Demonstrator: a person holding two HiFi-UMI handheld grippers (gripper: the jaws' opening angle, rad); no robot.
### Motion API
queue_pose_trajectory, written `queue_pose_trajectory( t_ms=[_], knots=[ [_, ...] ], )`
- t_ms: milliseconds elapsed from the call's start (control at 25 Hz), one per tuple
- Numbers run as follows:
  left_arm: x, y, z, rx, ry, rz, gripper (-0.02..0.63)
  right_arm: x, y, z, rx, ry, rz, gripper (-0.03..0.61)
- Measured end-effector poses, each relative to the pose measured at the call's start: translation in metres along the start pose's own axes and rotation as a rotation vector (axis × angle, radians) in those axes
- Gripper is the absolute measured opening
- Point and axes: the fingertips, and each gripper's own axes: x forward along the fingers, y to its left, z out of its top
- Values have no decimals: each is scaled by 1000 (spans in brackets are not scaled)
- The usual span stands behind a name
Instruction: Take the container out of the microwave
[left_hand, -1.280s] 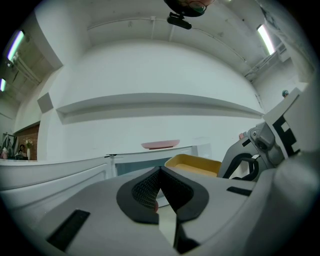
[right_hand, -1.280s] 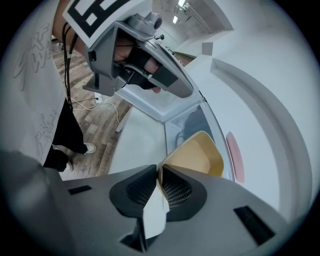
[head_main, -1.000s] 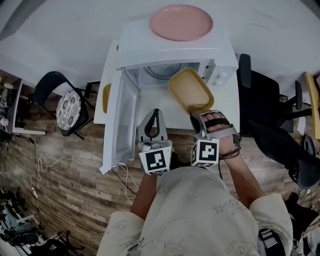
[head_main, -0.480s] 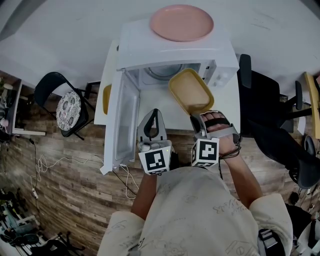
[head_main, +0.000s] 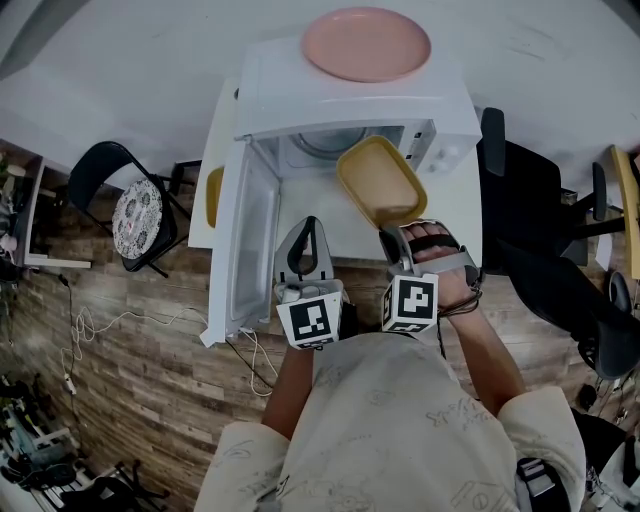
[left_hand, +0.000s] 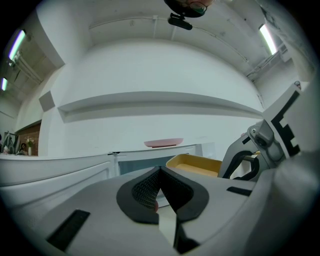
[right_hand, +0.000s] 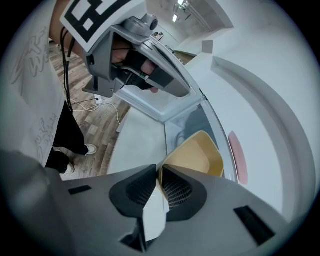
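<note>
– At twelve o'clock from my hands, item one: what is standing there?

– Microwave (head_main: 350, 100), white. Its door (head_main: 250, 240) is hanging open toward nine o'clock, and a pink plate (head_main: 366, 44) is lying on its roof. I am entering the cavity as emptied.

– Item two, the container?

– Container (head_main: 380, 180), yellow, shallow, no lid. It is hanging outside the cavity, just in front of the opening and above the white table (head_main: 345, 235), at one o'clock from my chest. My right gripper (head_main: 392, 236) is pinching its near rim with the jaws clenched on that one edge. The rest of it is reaching toward eleven o'clock with nothing under it.

– Item three, the other tool?

– Left gripper (head_main: 312, 224), pointing level at the opening. I am holding its jaws pressed together with nothing between them, so it is not sharing the load.

– Hazards, for the record?

– Three, all judged rather than seen.
- **Slipping:** I am gripping a thin rim at one end, so a quick swing could pivot the container in the pads or pull it free onto the table.
- **Knocking:** the far end is sitting near the microwave's front frame at twelve o'clock, and lifting before drawing back could strike it.
- **Catching:** the door at nine o'clock is standing in the way of any carry to that side.
</note>
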Motion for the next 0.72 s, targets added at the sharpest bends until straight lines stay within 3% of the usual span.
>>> queue_pose_trajectory(
  t_ms=[720],
  knots=[
    [2, -5, 6, 17, -10, -9, 7, -1, 0, -3, 16, -10, 30, 52]
  ],
)
